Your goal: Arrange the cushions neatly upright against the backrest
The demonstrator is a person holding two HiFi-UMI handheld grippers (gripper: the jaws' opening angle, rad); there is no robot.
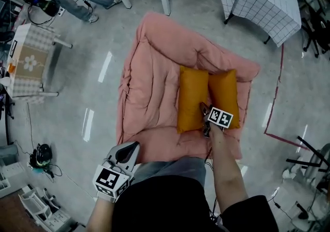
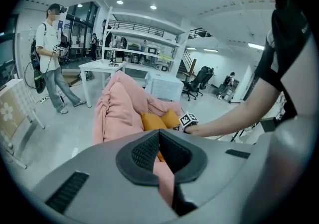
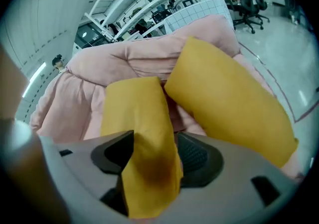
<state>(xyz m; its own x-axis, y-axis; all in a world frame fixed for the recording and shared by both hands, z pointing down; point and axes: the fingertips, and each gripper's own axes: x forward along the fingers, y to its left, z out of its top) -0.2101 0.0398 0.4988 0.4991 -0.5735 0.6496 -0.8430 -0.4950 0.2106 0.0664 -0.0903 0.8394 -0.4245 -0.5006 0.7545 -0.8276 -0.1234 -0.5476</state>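
The pink floor sofa [image 1: 149, 97] sits on the bare floor. Both mustard cushions are on its seat, side by side and touching along their long edges. Their far ends point toward the puffed-up backrest [image 1: 162, 37].

The person's right gripper [image 1: 203, 108] is reaching down between the two. Its fingers [image 3: 197, 156] are clenched on the near corner of the left cushion [image 1: 192, 99], and in the right gripper view the yellow cloth bunches up between the pads. The right cushion [image 1: 225, 96] lies free just beside it, with nothing touching it.

The left gripper [image 1: 130, 147] hangs down by the person's hip, well clear of the sofa. Its fingers [image 2: 144, 151] are drawn together on nothing.

I'd say the step in hand is setting up the left cushion, and it is not finished. From above I can't tell how steeply either cushion leans, but both look more laid back than upright.

The next move probably calls for lifting that pinched corner and tipping the cushion up. Its back face should come to rest against the backrest and its lower edge should stay planted on the seat. A corner pinch on soft stuffing will let the cushion sag or twist. The idle gripper might be needed to steady it, and the neighbouring cushion could get nudged askew.
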